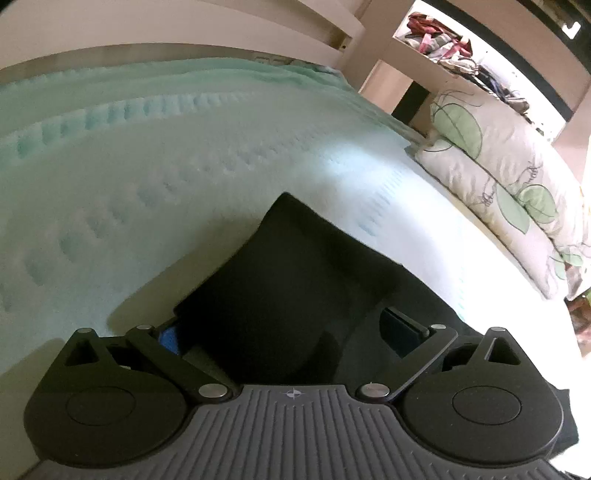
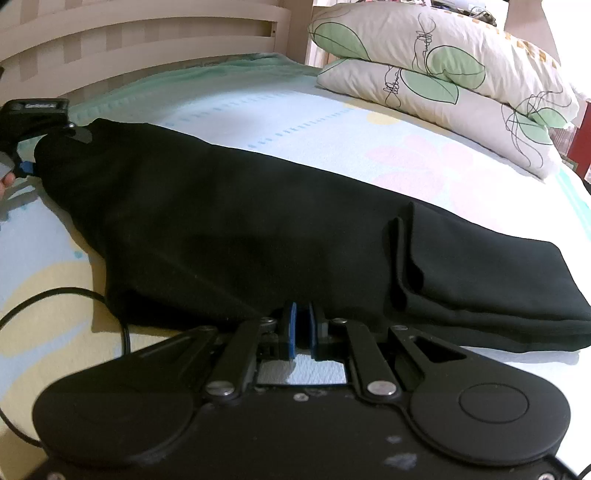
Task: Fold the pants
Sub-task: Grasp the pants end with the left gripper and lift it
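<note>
Pants (image 2: 240, 229), black, lie flat on the bed (image 2: 332, 122), long axis running across the right wrist view from far left to near right, roughly parallel to the headboard (image 2: 129, 33). They look already folded lengthwise, with a doubled-over section at the right end.

Right claw (image 2: 303, 328) sits at the near long edge, about mid-length, jaws almost together; whether cloth is pinched between the blue pads (image 2: 293, 328) I can't tell, since bare sheet shows just behind them.

Left claw (image 1: 284, 332) is at the far-left end of the pants, jaws spread wide with black fabric lying between them, not clamped from what shows.

My read: next fold brings one end over along the long axis. Left claw is nearer the end to lift; right is placed near the crease line.

Around: two stacked leaf-print pillows (image 2: 443, 74) at the bed's far right corner, well apart from the pants. A black cable (image 2: 55, 295) loops on the sheet near the left edge, just beside the fabric, possible snag.
</note>
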The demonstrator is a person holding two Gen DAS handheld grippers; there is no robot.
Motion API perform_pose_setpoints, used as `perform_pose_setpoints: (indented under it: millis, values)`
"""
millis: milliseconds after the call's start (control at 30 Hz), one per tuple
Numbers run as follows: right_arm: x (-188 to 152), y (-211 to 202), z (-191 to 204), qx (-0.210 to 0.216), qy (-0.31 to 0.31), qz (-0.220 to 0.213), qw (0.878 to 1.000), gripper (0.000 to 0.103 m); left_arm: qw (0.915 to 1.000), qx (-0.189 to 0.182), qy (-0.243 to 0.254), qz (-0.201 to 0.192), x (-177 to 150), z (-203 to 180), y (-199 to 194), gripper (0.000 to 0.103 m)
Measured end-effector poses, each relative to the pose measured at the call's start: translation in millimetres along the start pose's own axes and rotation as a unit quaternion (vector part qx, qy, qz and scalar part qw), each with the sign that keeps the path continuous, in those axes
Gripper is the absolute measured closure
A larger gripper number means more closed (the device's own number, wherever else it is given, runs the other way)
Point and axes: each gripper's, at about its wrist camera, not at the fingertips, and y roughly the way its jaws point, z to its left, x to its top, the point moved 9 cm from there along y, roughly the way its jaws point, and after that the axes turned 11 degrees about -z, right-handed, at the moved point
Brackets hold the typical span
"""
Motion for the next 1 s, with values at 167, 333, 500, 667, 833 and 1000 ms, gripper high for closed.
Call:
perform_pose_setpoints:
  millis: [167, 333, 500, 667, 833, 1000]
  values:
    - [-0.9, -1.2, 0.5, 0.001, 0.0, -0.004, 1.0, 0.093, 0.9988, 0.033, 0.036, -0.002, 4.7, -3.9, 9.3, 0.044]
    - [3.9, -6.8, 0.0, -0.006, 0.015, -0.015, 1.0, 0.094, 0.9993, 0.015, 0.029, 0.017, 13.3, -3.9, 3.1, 0.087]
    - [21.7, -23.7, 26.6, 0.02, 0.018, -0.069, 0.997, 0.098, 0.9979, 0.013, 0.06, 0.02, 21.6, -17.1, -5.2, 0.09]
    - [11.6, -16.3, 62.3, 0.037, -0.006, -0.034, 0.999, 0.101, 0.9978, 0.0, 0.065, 0.012, 31.7, -30.0, -18.2, 0.091]
    - [-1.3, -16.8, 63.2, 0.03, 0.023, -0.033, 0.999, 0.101, 0.9959, -0.027, 0.086, -0.006, 47.2, -55.3, -38.4, 0.091]
    - [-7.4, -19.0, 63.0, 0.035, 0.024, -0.041, 0.998, 0.101, 0.9896, -0.065, 0.127, -0.018, 63.5, -109.9, -57.6, 0.091]
